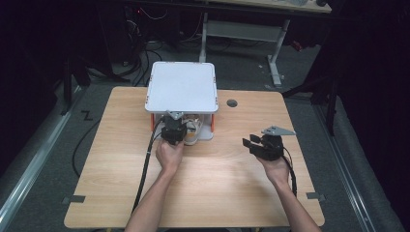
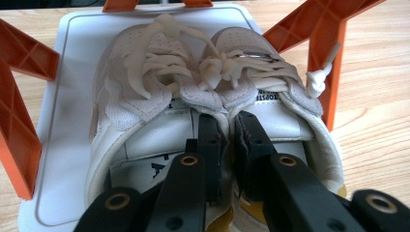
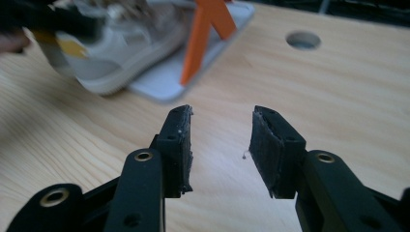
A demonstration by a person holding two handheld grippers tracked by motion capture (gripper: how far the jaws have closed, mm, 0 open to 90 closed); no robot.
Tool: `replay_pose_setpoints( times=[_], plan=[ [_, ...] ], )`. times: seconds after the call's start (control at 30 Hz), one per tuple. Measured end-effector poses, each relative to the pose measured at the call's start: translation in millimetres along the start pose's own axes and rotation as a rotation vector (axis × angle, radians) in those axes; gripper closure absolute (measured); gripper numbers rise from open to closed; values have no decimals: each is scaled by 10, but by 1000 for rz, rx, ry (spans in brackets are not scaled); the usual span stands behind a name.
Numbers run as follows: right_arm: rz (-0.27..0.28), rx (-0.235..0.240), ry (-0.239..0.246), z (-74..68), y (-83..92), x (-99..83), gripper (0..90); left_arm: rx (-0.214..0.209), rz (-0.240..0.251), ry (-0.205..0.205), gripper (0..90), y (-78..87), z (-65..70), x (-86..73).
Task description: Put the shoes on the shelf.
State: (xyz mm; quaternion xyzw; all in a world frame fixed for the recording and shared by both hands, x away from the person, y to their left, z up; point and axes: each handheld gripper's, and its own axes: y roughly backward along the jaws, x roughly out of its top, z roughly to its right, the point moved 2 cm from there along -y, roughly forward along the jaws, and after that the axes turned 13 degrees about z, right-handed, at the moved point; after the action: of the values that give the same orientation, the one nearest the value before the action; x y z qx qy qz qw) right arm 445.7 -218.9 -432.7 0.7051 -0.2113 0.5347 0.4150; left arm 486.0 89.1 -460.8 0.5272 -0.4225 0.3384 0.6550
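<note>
Two shoes [image 2: 212, 96] pinched together by left gripper [image 2: 227, 145].

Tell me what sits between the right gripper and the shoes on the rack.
Only bare wooden table lies between the right gripper and the shoes, as its own view shows.

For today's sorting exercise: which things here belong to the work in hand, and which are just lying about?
In the job:
- pair of white shoes
- left gripper, shut on the shoes' inner sides
- white shelf stand with orange legs
- right gripper, open and empty

Just about:
- table
- round hole in the tabletop
- desk frame on the floor behind
</note>
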Motion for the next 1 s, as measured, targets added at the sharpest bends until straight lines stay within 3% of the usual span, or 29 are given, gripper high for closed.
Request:
replay_pose_setpoints(
  times=[0.27, 0.63, 0.73, 0.9, 1.0],
  plan=[
    [7, 104, -2, -227, -194, 496, 713, 17, -13, -19, 816, -37, -22, -38],
    [45, 114, 86, -495, -524, 924, 759, 40, -12, -37, 718, -42, -33, -43],
    [51, 114, 98, -557, -621, 1007, 773, 43, -13, -37, 696, -40, -35, -41],
    [36, 106, 101, -629, -812, 1090, 789, 35, -13, -33, 564, -36, -27, -39],
    [24, 92, 109, -649, -895, 1103, 792, 26, -12, -31, 531, -36, -19, -40]
  ],
)
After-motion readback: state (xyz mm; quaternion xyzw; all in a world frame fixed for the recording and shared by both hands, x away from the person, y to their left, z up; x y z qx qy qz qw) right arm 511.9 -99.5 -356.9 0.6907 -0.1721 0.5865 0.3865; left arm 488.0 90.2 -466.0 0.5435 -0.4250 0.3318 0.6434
